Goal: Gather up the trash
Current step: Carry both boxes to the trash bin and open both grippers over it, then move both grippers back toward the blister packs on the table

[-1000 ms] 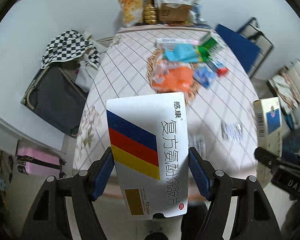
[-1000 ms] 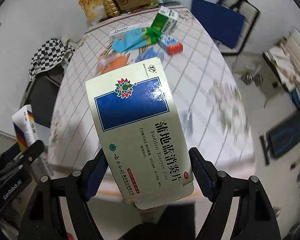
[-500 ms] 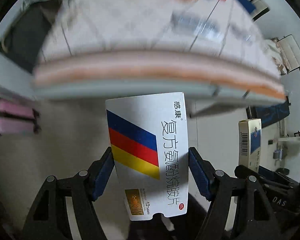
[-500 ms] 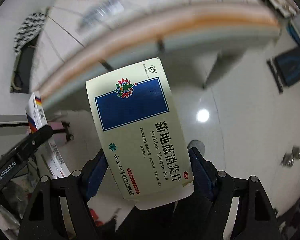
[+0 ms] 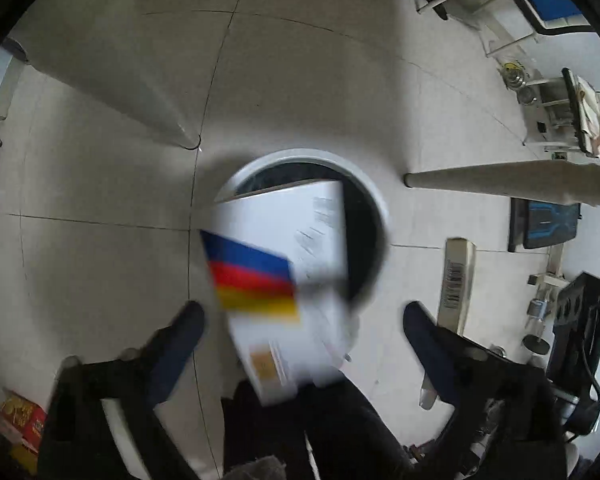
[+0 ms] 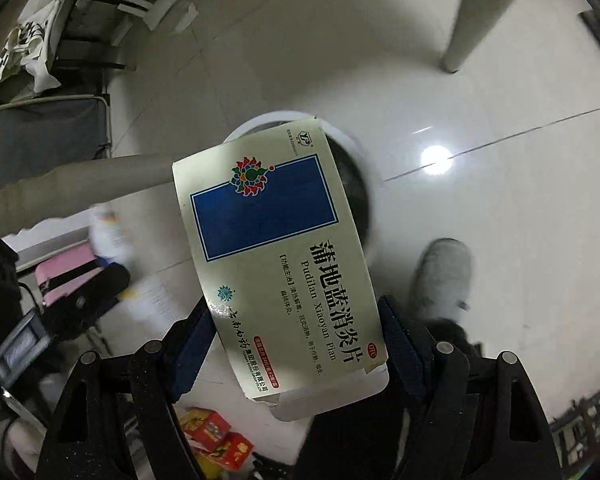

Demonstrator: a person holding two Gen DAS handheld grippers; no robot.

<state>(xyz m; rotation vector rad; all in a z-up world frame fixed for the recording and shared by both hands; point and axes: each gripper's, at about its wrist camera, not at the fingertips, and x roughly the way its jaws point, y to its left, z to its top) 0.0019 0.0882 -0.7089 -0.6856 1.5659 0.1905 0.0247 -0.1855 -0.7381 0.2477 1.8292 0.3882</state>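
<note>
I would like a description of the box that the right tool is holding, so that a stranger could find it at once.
Find the round white-rimmed bin on the pale tiled floor. Above it, the right tool clamps a cream medicine box. Its dark blue rectangle, flower emblem and the words Pudilan Xiaoyan Pian distinguish it from the white box with blue, red and yellow stripes loose between the left tool fingers.

- White medicine box (image 5: pixel 284 280) with blue, red and yellow stripes: motion-blurred, tilted, touching no finger, over the near-left rim of the bin.
- Cream medicine box (image 6: pixel 276 256) with a blue panel, "Pudilan Xiaoyan Pian": tilted, near end flap open.
- Round white-rimmed trash bin (image 5: pixel 374 200), dark inside, on the tiled floor.
</note>
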